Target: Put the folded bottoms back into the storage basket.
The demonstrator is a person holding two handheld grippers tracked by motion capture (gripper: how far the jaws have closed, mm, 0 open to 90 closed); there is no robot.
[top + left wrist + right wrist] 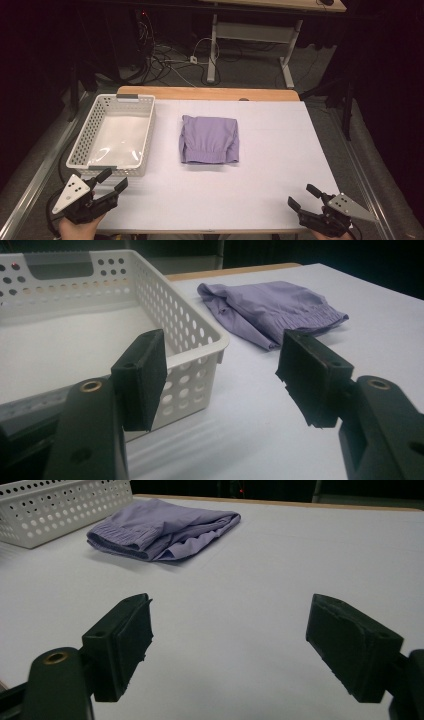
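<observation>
Viewing the folded lilac garment [209,139] lying mid-tabletop beside the white basket [92,136], I judge it light, limp and non-slippery, best pinched through the thick elastic hem; left gripper [112,182] and right gripper [301,196] stand open, empty, at the near corners.

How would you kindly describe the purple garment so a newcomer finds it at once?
On the white table, look right of the white basket. The folded purple shorts lie flat near the middle, apart from the basket, the only coloured, soft thing there.
</observation>
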